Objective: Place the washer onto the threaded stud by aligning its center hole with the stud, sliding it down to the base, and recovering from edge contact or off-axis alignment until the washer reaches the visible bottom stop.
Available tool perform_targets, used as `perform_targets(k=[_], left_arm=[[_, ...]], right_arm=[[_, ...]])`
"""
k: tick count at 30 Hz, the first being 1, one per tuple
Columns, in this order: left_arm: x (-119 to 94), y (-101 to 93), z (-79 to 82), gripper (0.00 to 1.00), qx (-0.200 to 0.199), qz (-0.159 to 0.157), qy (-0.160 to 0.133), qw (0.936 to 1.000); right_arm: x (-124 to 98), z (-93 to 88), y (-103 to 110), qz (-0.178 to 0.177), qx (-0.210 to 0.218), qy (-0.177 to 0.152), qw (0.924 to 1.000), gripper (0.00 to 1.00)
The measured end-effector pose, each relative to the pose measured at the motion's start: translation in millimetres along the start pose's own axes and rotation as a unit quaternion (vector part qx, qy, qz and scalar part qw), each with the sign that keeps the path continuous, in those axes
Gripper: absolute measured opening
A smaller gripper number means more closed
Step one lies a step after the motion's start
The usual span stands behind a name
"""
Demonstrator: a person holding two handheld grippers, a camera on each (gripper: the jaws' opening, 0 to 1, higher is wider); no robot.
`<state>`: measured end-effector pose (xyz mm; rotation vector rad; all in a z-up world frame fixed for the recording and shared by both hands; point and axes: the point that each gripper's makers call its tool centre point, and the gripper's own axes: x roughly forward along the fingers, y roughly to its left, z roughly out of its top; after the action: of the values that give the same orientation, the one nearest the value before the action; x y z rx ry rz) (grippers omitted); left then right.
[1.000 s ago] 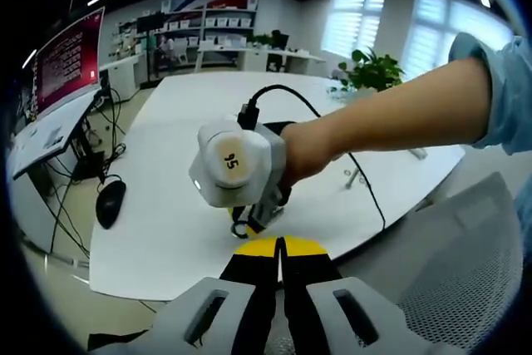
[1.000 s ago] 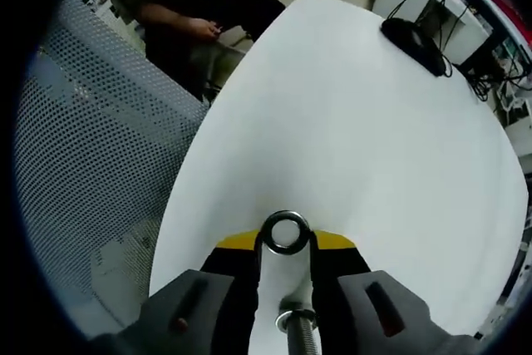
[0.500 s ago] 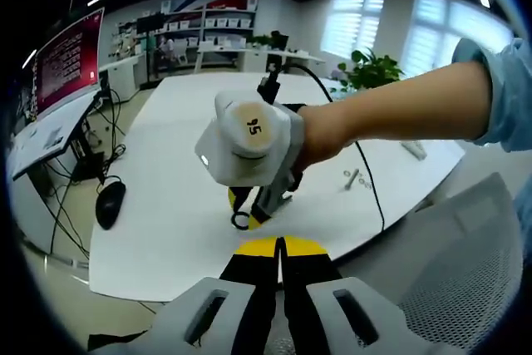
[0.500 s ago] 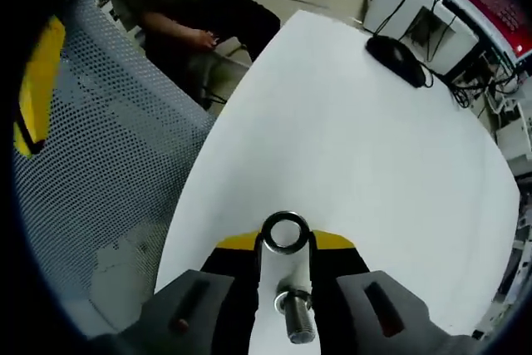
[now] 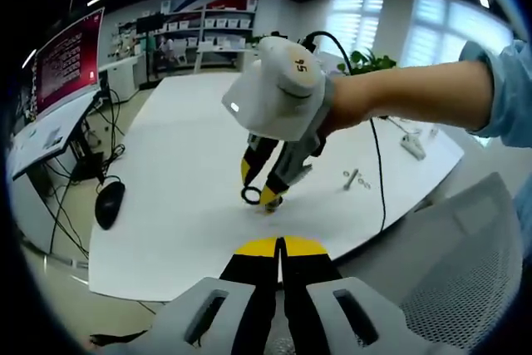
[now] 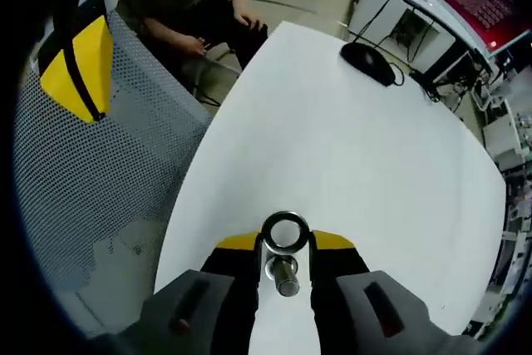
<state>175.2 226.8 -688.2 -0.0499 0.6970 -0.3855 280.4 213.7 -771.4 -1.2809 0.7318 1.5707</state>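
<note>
The white table point(image 6: 349, 147) spreads wide, with a mesh chair point(image 6: 100, 172) just beside its near edge. Above the table the right gripper point(image 6: 284, 243) pinches the washer point(image 6: 284, 232) between its yellow tips, the ring standing out past them with its hole open. The stud point(image 6: 283, 272) stands between the jaws, just beneath the washer, apart from it. The left gripper point(image 5: 280, 247) hangs off the table's edge, jaws pressed together.
</note>
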Motion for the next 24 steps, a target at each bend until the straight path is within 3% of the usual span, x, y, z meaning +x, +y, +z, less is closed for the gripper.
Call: perform_targets(k=[13, 24], left_arm=[[-0.3, -0.1, 0.0, 0.0, -0.002, -0.001, -0.001, 1.0], [-0.5, 0.0, 0.0, 0.0, -0.003, 0.0, -0.001, 1.0]], right_arm=[[-12.8, -24.4, -2.1, 0.003, 0.007, 0.036, 0.9993, 0.23], [-7.1, -43.4, 0.7, 0.01, 0.016, 0.065, 0.9977, 0.23]])
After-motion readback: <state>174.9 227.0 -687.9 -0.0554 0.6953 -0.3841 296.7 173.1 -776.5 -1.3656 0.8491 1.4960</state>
